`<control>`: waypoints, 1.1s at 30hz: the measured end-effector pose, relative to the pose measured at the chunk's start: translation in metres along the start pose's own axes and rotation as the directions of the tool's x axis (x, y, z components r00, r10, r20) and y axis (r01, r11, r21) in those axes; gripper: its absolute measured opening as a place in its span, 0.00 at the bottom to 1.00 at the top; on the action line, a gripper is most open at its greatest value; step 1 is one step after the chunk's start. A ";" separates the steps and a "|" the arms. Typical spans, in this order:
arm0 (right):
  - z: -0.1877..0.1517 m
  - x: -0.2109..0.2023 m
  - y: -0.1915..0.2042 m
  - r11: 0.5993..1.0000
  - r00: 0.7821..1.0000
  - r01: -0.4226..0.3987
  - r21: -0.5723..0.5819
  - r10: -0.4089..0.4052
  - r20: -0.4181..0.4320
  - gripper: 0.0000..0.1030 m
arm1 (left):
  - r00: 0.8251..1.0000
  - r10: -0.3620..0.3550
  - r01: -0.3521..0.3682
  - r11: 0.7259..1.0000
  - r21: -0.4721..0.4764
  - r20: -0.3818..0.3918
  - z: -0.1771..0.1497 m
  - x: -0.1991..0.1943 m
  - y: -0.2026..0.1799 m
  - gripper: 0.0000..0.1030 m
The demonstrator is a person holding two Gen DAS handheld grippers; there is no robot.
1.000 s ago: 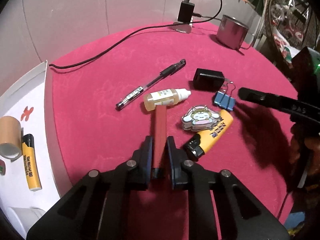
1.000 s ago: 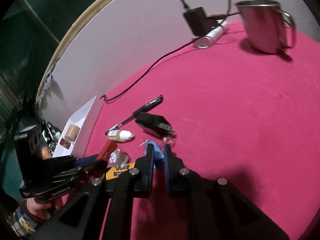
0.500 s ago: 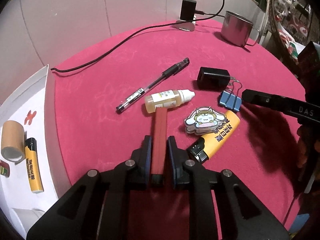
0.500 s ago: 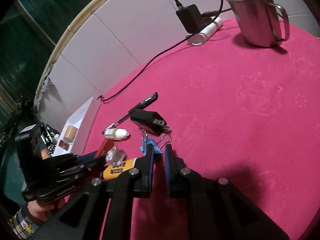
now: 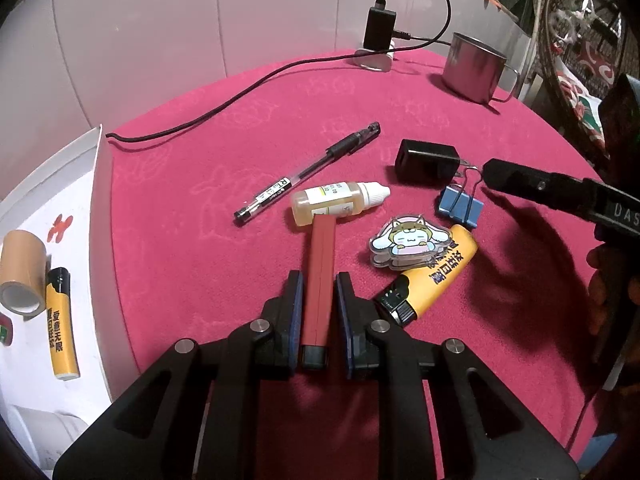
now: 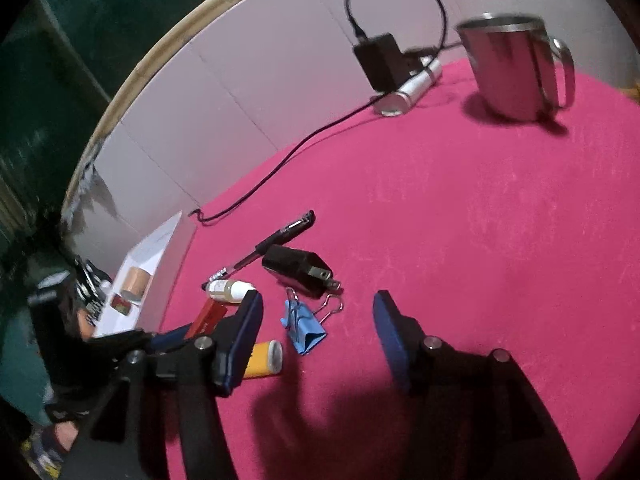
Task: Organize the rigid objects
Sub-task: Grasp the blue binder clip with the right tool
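**Left gripper clamped on the red stick, right gripper opening over the binder clip**

Starting at my far left, the white tray [image 5: 102, 208] sits at the edge of the pink tablecloth [image 5: 248, 128]; inside it I see a roll of brown tape [image 5: 20, 268] and, just beside it, a yellow lighter [image 5: 61, 330]; a black cable [image 5: 224, 104] runs from near the tray's corner up to the charger [image 5: 379, 34] at the back wall. Moving right, a black pen [image 5: 308, 174] lies slanted on the cloth; just below it lies a small dropper bottle [image 5: 340, 202] on its side, cap to the right. My left gripper [image 5: 318, 292] is clamped on a flat red stick [image 5: 320, 276]; the stick's far end touches the bottle. Right of the stick a cartoon badge [image 5: 404, 246] rests on top of a second yellow lighter [image 5: 434, 280]; above these sits a black plug adapter [image 5: 427, 162], with a blue binder clip [image 5: 460, 206] just beside it; the steel mug [image 5: 474, 68] stands well apart at the back. At my right, the right gripper [image 6: 318, 312] has its jaws opening; the binder clip [image 6: 304, 330] lies on the cloth between them, and neither pad [image 6: 390, 336] presses on it; in the left view one finger of that gripper reaches in just above the clip.
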State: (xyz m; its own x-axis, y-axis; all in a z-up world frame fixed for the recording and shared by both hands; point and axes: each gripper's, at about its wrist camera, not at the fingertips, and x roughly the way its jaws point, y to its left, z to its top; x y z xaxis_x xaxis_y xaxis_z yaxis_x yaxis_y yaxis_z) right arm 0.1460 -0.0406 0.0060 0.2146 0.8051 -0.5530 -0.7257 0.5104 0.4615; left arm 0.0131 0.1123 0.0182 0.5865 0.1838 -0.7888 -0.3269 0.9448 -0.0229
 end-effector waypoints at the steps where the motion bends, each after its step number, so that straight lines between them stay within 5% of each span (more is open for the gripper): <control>1: 0.000 0.004 0.003 1.000 1.000 -0.001 -0.011 0.001 -0.011 0.56 | 1.000 0.004 -0.004 1.000 0.001 0.001 0.000 0.000 -0.001 0.16; 6: -0.002 0.024 0.025 0.994 0.998 0.024 -0.111 -0.030 -0.055 0.54 | 1.000 0.014 -0.014 1.000 -0.001 0.004 -0.001 -0.001 -0.003 0.15; 8: -0.003 0.027 0.033 0.988 0.997 0.032 -0.152 -0.043 -0.071 0.10 | 1.000 0.006 -0.006 1.000 -0.003 0.015 -0.003 -0.003 -0.002 0.12; 11: -0.004 0.022 0.037 0.983 0.998 0.029 -0.183 -0.040 -0.055 0.02 | 1.000 -0.008 0.009 1.000 -0.027 0.028 -0.007 -0.006 0.000 0.12; 22: 0.008 -0.023 0.042 0.986 0.998 0.007 -0.168 0.004 0.066 0.01 | 0.992 -0.067 0.079 0.991 -0.106 0.109 -0.010 -0.040 0.009 0.11; 27: 0.009 -0.030 0.034 0.989 0.995 0.052 -0.140 -0.039 0.094 0.01 | 0.990 -0.078 0.094 0.987 -0.127 0.121 -0.012 -0.047 0.012 0.11; 31: 0.005 -0.014 0.018 0.994 0.998 0.063 -0.092 -0.063 0.002 0.04 | 0.988 -0.080 0.096 0.987 -0.128 0.129 -0.012 -0.052 0.014 0.11; 33: 0.002 -0.007 0.015 0.994 0.997 0.067 -0.090 -0.070 -0.032 0.13 | 0.988 -0.080 0.098 0.986 -0.132 0.132 -0.012 -0.054 0.015 0.11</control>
State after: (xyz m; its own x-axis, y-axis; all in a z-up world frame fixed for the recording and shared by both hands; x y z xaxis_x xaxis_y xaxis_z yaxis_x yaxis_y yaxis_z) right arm 0.1347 -0.0379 0.0180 0.2434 0.7573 -0.6060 -0.7658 0.5335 0.3591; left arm -0.0323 0.1128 0.0527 0.7037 0.1417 -0.6962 -0.3627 0.9143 -0.1805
